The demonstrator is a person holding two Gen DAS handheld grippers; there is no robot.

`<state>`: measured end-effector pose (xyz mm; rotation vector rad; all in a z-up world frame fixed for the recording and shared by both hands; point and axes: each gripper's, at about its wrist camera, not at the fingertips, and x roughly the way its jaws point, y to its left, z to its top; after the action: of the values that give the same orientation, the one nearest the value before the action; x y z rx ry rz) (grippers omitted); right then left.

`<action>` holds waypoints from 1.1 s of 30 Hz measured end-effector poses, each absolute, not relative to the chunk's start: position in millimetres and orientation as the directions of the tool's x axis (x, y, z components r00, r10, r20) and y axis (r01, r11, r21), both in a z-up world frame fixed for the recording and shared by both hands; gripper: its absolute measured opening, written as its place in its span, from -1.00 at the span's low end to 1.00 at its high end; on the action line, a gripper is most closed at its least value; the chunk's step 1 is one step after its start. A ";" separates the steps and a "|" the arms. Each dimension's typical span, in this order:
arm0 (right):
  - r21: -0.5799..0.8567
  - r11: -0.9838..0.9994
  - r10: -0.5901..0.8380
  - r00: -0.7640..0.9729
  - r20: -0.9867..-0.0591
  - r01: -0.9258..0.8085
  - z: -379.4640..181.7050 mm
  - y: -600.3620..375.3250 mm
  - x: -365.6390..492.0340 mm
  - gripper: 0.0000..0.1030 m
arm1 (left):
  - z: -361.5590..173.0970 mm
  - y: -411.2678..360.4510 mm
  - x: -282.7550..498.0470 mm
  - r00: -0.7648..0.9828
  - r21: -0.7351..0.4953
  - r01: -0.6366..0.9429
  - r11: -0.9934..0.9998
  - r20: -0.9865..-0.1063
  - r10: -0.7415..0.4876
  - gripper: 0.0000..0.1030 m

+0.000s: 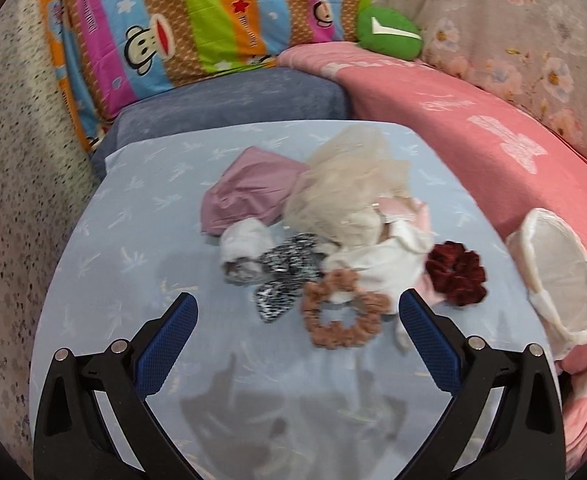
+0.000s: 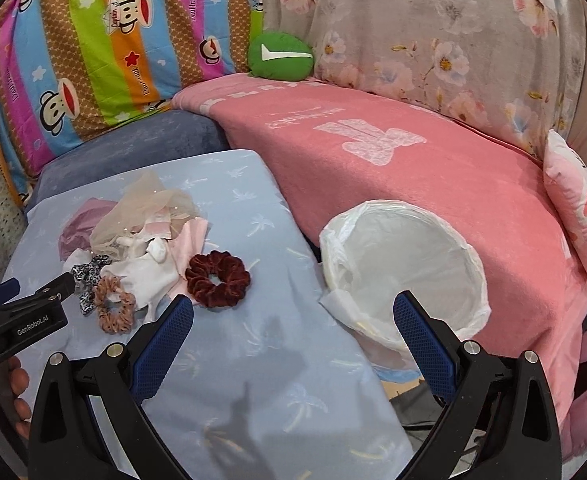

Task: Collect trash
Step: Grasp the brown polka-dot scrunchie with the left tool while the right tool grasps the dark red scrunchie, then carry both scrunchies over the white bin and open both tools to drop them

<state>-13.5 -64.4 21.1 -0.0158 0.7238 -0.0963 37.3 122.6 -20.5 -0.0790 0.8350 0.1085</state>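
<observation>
— Where did the trash lie?

— In one loose heap near the middle of the pale blue palm-print cloth [image 1: 141,208]. At its near edge sat a fuzzy tan-pink ring scrunchie [image 1: 343,312], touching a black-and-white patterned fabric bow [image 1: 285,276] on its left and a crumpled white cloth piece [image 1: 381,264] behind it. A dark red velvet scrunchie [image 1: 457,274] lay at the heap's right edge. Behind these were a beige gauze net bundle [image 1: 345,184] and a mauve crumpled plastic bag [image 1: 249,188].

— And the receptacle?

— A round bin lined with a white plastic bag [image 2: 405,272] stood just off the cloth's right edge, against a pink fleece blanket [image 2: 393,152]. Nothing could be made out inside it.

— State of the grippers?

— The left gripper [image 1: 297,308] hovered over the cloth just short of the heap, blue-padded jaws spread wide, nothing between them; the tan-pink scrunchie lay just beyond the tips. The right gripper [image 2: 293,308] was likewise spread wide and empty, held between the dark red scrunchie and the bin.

— Surroundings?

— A striped multicolour monkey-print pillow [image 2: 105,48], a green round plush cushion [image 2: 279,56] and a grey floral bedspread [image 2: 453,40] stood along the back.
</observation>
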 end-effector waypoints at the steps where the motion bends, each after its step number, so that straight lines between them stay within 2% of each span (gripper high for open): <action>1: -0.043 0.996 -0.082 0.743 -0.665 0.072 17.1 -58.5 -9.5 0.88 | -23.8 128.0 37.8 0.662 -0.036 -0.131 0.991 -0.747 0.060 0.87; 6: -0.028 0.999 -0.041 0.727 -0.685 0.029 -2.6 -32.2 7.8 0.88 | -43.5 140.6 41.3 0.625 -0.035 -0.143 0.989 -0.778 0.063 0.87; 12: -0.032 0.999 -0.031 0.711 -0.703 0.011 -22.6 -19.8 32.1 0.87 | -58.0 145.5 49.6 0.600 -0.120 -0.130 0.984 -0.800 -0.018 0.87; 18: -0.001 0.999 -0.035 0.684 -0.728 0.050 -40.9 -26.9 59.0 0.67 | -68.7 132.6 66.0 0.604 -0.148 -0.087 0.985 -0.795 -0.066 0.77; 20: 0.004 0.997 -0.048 0.673 -0.738 0.076 -47.4 -32.1 68.5 0.55 | -75.5 130.7 70.9 0.595 -0.141 -0.082 0.987 -0.801 -0.065 0.63; 22: 0.016 0.995 -0.053 0.662 -0.748 0.097 -54.1 -37.4 77.3 0.47 | -82.5 132.0 75.8 0.575 -0.148 -0.083 0.985 -0.815 -0.074 0.38; 27: 0.047 0.991 -0.038 0.611 -0.791 0.122 -78.6 -43.4 97.7 0.15 | -95.8 139.9 77.4 0.532 -0.185 -0.101 0.978 -0.840 -0.104 0.06; 29: 0.062 0.991 -0.020 0.586 -0.810 0.120 -89.6 -43.6 102.9 -0.19 | -95.1 140.0 74.5 0.539 -0.168 -0.100 0.981 -0.837 -0.089 -0.09; 30: 0.079 0.990 -0.001 0.576 -0.817 0.113 -93.8 -43.5 104.3 -0.28 | -94.8 139.8 73.4 0.540 -0.163 -0.099 0.982 -0.838 -0.085 -0.18; 33: 0.125 0.988 0.051 0.571 -0.819 0.092 -101.1 -40.0 101.7 -0.57 | -93.9 138.9 71.0 0.538 -0.168 -0.089 0.982 -0.838 -0.094 -0.62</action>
<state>101.7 -40.0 -101.1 0.1599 0.9641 -0.0240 71.0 138.9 -93.9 -0.1998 1.0049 -0.0030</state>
